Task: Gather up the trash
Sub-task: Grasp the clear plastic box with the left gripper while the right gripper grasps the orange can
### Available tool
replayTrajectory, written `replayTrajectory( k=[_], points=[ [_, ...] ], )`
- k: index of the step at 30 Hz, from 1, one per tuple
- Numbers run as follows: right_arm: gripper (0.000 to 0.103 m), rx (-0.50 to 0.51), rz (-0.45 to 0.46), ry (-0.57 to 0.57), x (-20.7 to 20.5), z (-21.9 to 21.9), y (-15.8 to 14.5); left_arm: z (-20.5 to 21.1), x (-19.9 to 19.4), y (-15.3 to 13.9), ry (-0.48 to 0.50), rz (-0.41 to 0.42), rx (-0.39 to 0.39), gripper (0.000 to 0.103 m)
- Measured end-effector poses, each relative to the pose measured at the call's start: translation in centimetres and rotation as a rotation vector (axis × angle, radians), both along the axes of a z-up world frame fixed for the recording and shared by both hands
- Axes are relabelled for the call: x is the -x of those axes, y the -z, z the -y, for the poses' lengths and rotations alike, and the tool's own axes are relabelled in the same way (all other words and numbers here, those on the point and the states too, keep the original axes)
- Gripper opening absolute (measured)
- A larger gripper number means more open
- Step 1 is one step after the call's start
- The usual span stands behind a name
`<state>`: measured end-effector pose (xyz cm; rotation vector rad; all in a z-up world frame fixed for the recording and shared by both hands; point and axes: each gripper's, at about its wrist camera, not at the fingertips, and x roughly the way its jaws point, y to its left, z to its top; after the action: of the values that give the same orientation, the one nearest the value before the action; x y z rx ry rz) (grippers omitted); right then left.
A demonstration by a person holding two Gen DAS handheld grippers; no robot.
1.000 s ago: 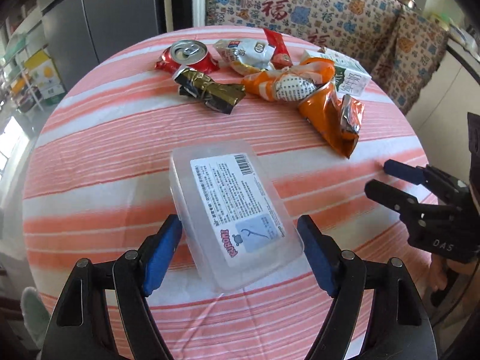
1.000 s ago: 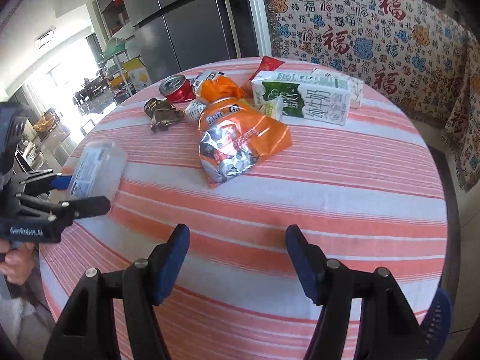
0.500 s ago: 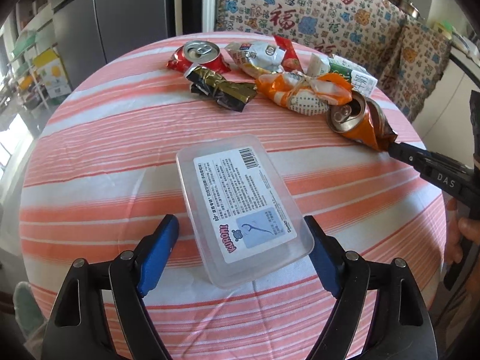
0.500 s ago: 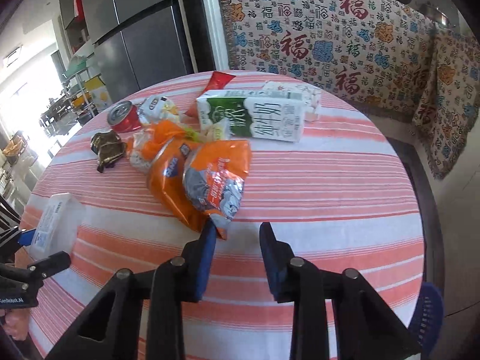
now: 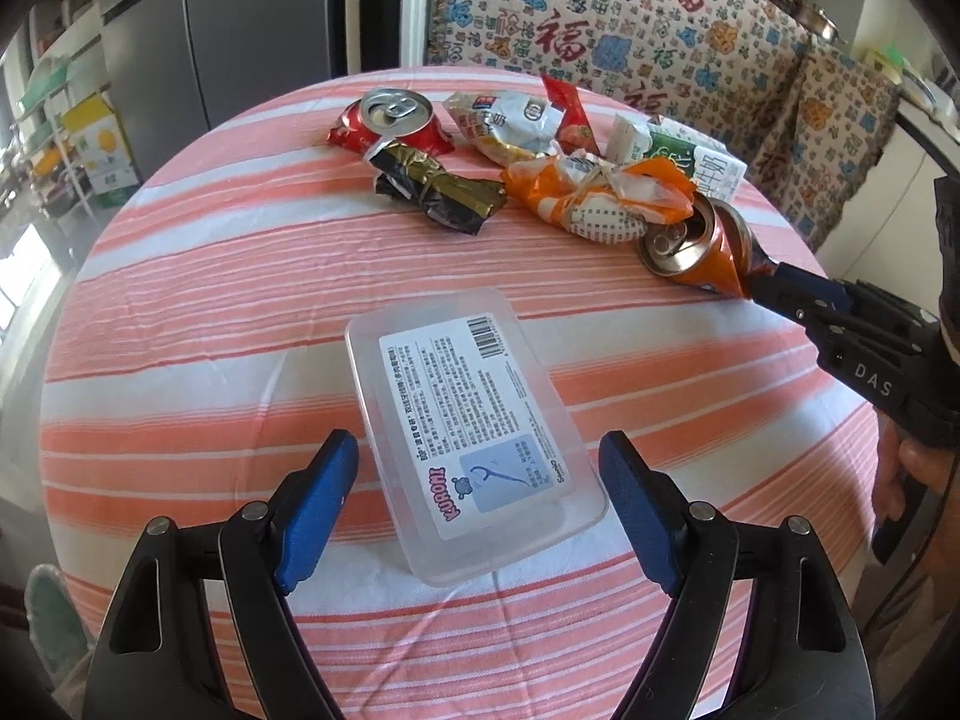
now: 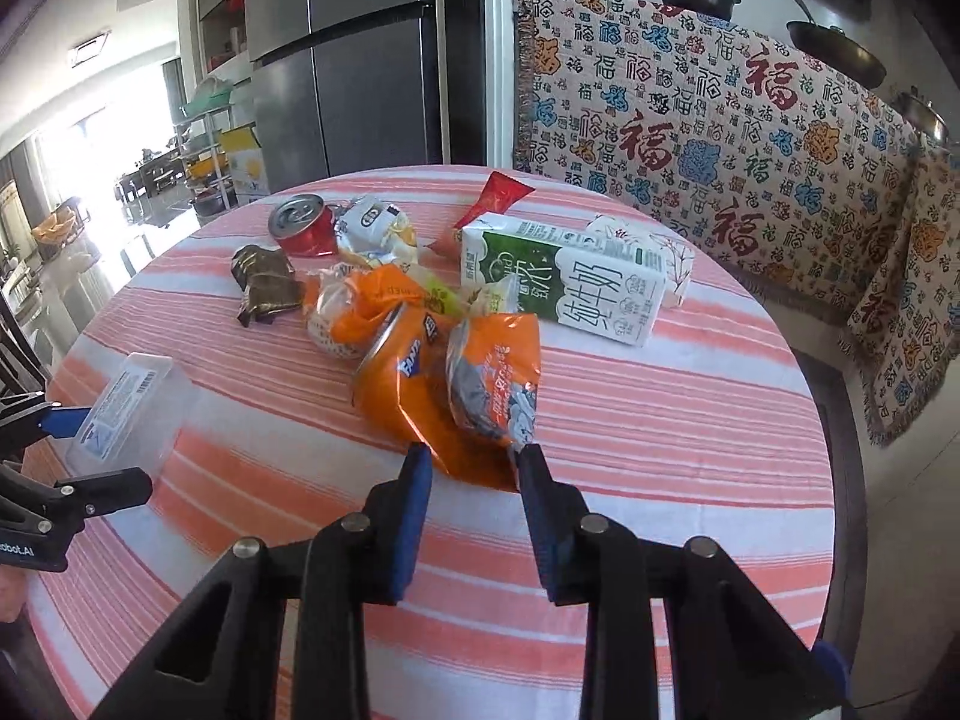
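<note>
Crushed orange can (image 6: 420,402), silver top, pinched in right gripper (image 6: 471,462)

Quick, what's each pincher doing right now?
Left gripper: open around the clear plastic box, not squeezing.
Right gripper: shut on the crushed orange can.

Striped round table (image 5: 180,312) bears clear box (image 5: 468,438), milk carton (image 6: 564,282).

Right gripper (image 6: 468,462) jaws newly clamped, seemingly on crushed orange can (image 6: 420,402)
</note>
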<state>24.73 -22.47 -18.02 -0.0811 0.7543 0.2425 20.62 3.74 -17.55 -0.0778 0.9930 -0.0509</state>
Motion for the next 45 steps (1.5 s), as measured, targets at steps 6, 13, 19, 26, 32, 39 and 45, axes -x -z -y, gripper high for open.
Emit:
replayTrajectory(
  k=[6,13,19,26,32,39,45],
  points=[
    [0.058,-0.054,0.016,0.050,0.0,0.7,-0.9,-0.4,0.0,0.1,-0.018,-0.003,0.020,0.083],
    [0.057,-0.046,0.014,0.044,-1.4,0.5,-0.8,-0.2,0.2,0.5,0.001,-0.015,0.027,0.078],
    [0.036,0.054,-0.017,0.003,-1.4,1.7,-0.5,-0.5,0.4,0.4,-0.003,-0.013,0.035,0.078],
    [0.041,0.070,-0.028,0.155,-0.4,7.1,-0.9,-0.6,0.6,0.2,-0.013,-0.009,0.034,0.078],
    [0.088,-0.214,-0.069,0.230,2.9,6.4,-1.2,-0.6,0.7,0.4,-0.029,-0.011,0.056,0.078],
    [0.088,-0.138,-0.098,0.405,1.1,0.0,1.2,-0.2,0.8,0.4,-0.009,-0.018,0.023,0.078],
    [0.088,-0.164,-0.071,0.495,-0.4,1.1,1.3,0.5,0.4,0.5,0.001,-0.026,-0.020,0.074]
  ],
)
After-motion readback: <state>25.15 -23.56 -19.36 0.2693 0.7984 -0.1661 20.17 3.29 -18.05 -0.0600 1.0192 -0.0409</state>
